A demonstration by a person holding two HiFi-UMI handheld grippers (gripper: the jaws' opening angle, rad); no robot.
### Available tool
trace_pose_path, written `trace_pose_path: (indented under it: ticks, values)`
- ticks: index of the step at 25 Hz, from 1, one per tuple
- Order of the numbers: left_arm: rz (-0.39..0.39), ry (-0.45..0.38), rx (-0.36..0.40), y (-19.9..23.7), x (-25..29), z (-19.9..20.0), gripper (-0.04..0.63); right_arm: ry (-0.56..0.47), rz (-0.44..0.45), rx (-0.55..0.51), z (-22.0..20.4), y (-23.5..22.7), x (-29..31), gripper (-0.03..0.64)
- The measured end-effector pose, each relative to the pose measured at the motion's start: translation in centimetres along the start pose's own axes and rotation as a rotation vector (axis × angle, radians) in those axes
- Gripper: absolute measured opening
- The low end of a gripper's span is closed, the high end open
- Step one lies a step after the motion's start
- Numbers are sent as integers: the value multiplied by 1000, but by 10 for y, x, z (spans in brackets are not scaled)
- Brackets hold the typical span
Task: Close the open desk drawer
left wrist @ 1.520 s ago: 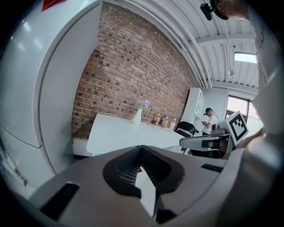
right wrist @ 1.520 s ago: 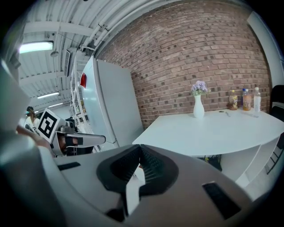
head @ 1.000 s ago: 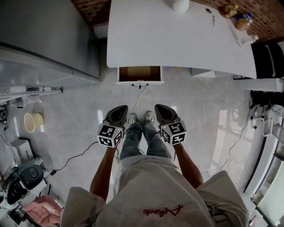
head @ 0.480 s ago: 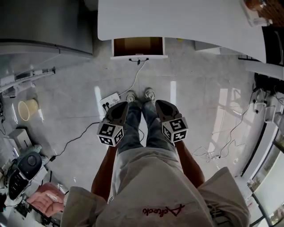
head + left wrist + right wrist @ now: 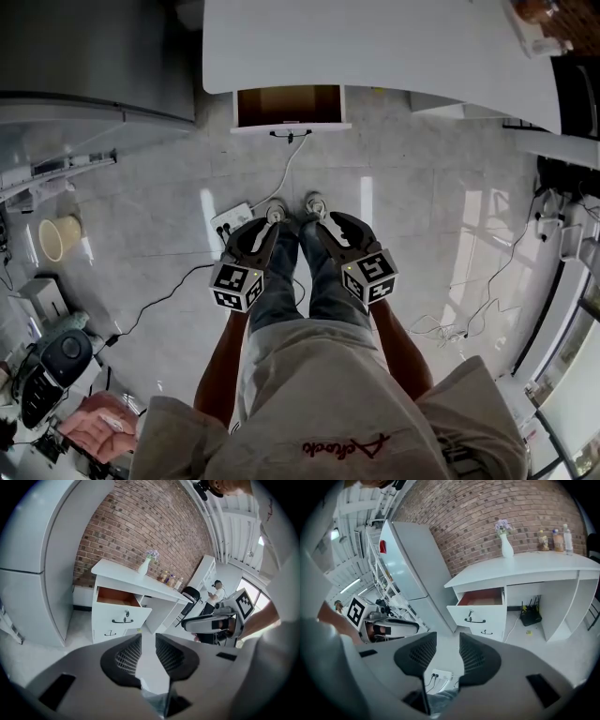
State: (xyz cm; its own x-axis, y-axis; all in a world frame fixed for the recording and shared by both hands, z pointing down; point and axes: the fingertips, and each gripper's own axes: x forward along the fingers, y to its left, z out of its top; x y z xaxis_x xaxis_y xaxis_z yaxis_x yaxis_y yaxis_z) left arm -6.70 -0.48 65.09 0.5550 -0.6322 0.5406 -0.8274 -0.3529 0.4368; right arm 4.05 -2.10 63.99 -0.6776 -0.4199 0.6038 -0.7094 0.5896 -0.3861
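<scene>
My left gripper (image 5: 260, 228) and right gripper (image 5: 337, 222) hang side by side, both opening their jaws with nothing between them. The open drawer (image 5: 289, 105) sticks out from under the white desk (image 5: 375, 47), straight ahead and well apart from both. Its front runs crosswise with the dark handle (image 5: 290, 134) at its middle, so I judge neither hand nearer. What I can see of its inside is a bare brown bottom.
</scene>
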Motion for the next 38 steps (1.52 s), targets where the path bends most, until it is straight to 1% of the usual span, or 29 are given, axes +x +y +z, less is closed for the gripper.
trace_pose_path:
  ticks: [3,6,8,17,24,27,29,30,31,32,33,34,35,36,37,38]
  values:
    - [5,-2,-14,0,1,-3,91,13,-10,4,-5,-3,1,162]
    - [8,-2,-31,5,5,-9,91,23,-14,3,-11,-5,5,137]
    - [8,3,-38,8,9,-15,91,38,-14,-7,-18,-7,9,135]
    - [5,45,-73,45,50,-58,91,110,-20,20,-65,-35,50,125]
    - [20,57,-129,68,80,-95,91,153,-21,47,-101,-59,78,124]
    - [36,57,-148,75,88,-102,91,168,-27,52,-110,-67,86,124]
    - [31,54,-155,75,90,-103,91,161,-27,83,-112,-69,88,124]
    - [5,38,-181,73,91,-101,91,146,-18,127,-111,-69,88,124]
    - [-52,0,-244,69,91,-96,91,118,3,204,-107,-69,88,124]
    - [-141,-62,-354,65,91,-88,91,76,42,315,-101,-69,88,124]
    - [-240,-144,-500,62,90,-77,91,23,103,453,-92,-69,88,124]
    - [-324,-232,-650,64,89,-66,91,-41,185,609,-83,-69,88,124]
    - [-376,-308,-768,69,89,-59,91,-115,278,765,-73,-69,87,124]
    - [-396,-355,-836,76,90,-55,91,-190,361,900,-64,-71,87,124]
    - [-392,-369,-862,82,92,-56,91,-248,417,990,-59,-73,88,124]
    - [-377,-361,-866,88,95,-59,91,-274,434,1029,-59,-76,89,124]
